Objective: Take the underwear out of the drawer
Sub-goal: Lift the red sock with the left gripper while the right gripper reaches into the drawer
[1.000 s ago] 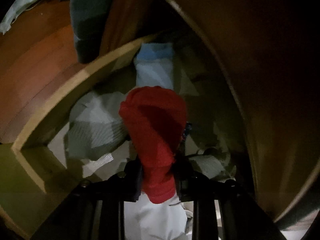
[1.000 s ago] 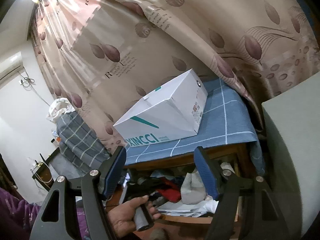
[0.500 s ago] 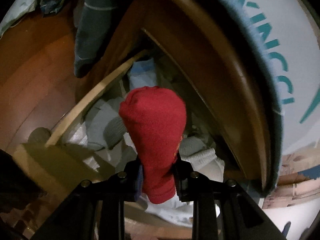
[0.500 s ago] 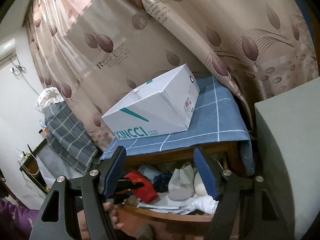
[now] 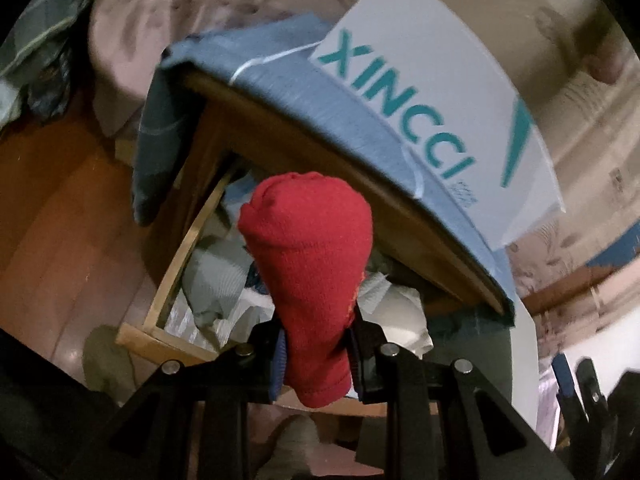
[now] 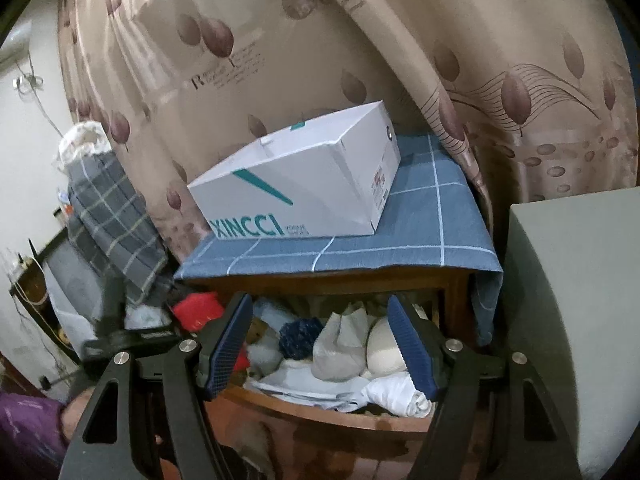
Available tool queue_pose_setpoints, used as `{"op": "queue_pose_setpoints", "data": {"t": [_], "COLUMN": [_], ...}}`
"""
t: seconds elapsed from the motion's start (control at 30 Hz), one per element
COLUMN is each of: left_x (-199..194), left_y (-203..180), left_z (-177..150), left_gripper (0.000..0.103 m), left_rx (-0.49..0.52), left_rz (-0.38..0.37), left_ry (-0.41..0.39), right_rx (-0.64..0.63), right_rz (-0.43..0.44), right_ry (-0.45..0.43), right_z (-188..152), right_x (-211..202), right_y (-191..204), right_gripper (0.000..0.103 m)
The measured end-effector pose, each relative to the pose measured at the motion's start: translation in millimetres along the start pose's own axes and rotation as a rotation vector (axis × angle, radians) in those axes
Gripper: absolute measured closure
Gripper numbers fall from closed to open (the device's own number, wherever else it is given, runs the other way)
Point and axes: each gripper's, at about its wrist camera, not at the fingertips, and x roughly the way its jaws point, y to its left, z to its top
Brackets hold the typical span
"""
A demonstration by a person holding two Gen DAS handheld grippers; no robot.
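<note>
1. Left gripper (image 5: 316,344) jaws narrow, clamped on the red underwear (image 5: 308,264); the fabric is bunched into a roll that stands up past the fingertips, and its lower hem hangs back between the fingers. Pinched near the lower end, most likely so the bulk stays clear of the other clothes
2. Red underwear sits above the open drawer (image 5: 176,280), in front of its left side, not resting on the pile. Right wrist view shows it (image 6: 198,310) at the drawer's left end, up at table-edge level
3. Right gripper (image 6: 320,344) jaws wide, nothing between them; it hangs in front of the drawer, aimed at the contents. Judgement: parked as a spare, or lined up for another pick
4. In the drawer: a dark blue rolled piece (image 6: 300,336), a grey folded piece (image 6: 340,344), a cream one (image 6: 384,348) and white cloth (image 6: 396,394) at the front edge, all packed touching
5. Table carries a blue checked cloth (image 6: 420,216) and the white XINCCI box (image 6: 304,184); the cloth overhangs the front edge, so a lift has to come outward before going up
6. Judgement: extraction nearly done, piece free of the pile, set-down not yet done
</note>
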Motion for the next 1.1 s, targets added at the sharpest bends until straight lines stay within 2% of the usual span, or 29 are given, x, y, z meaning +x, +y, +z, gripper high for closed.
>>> {"op": "queue_pose_setpoints", "data": {"t": [0.2, 0.43, 0.57, 0.67, 0.8, 0.93, 1.1], "left_x": [-31.9, -59.5, -73.4, -84.0, -98.4, -109.6, -117.4], "left_y": [-14.4, -22.6, -26.3, -28.5, -30.4, -29.1, -24.3], "left_z": [0.2, 3.4, 5.7, 6.9, 8.9, 13.2, 20.0], "left_gripper": [0.077, 0.077, 0.077, 0.077, 0.077, 0.077, 0.077], "left_rx": [0.080, 0.119, 0.139, 0.157, 0.183, 0.189, 0.184], "left_rz": [-0.032, -0.063, -0.077, -0.088, -0.096, -0.103, -0.106], "left_ry": [-0.034, -0.061, -0.079, -0.095, -0.121, -0.139, -0.147], "right_rx": [-0.023, -0.075, -0.127, -0.114, -0.060, -0.087, -0.128], "right_rz": [-0.023, -0.048, -0.077, -0.077, -0.125, -0.179, -0.193], "right_ry": [0.028, 0.097, 0.185, 0.284, 0.397, 0.475, 0.523], "right_z": [-0.5, -4.5, -16.4, -30.3, -48.7, -60.5, -71.7], "right_x": [5.9, 22.4, 46.7, 74.5, 113.0, 146.9, 168.7], "right_y": [2.6, 14.7, 32.5, 39.8, 41.1, 42.7, 46.0], "right_gripper": [0.035, 0.035, 0.035, 0.035, 0.038, 0.038, 0.042]}}
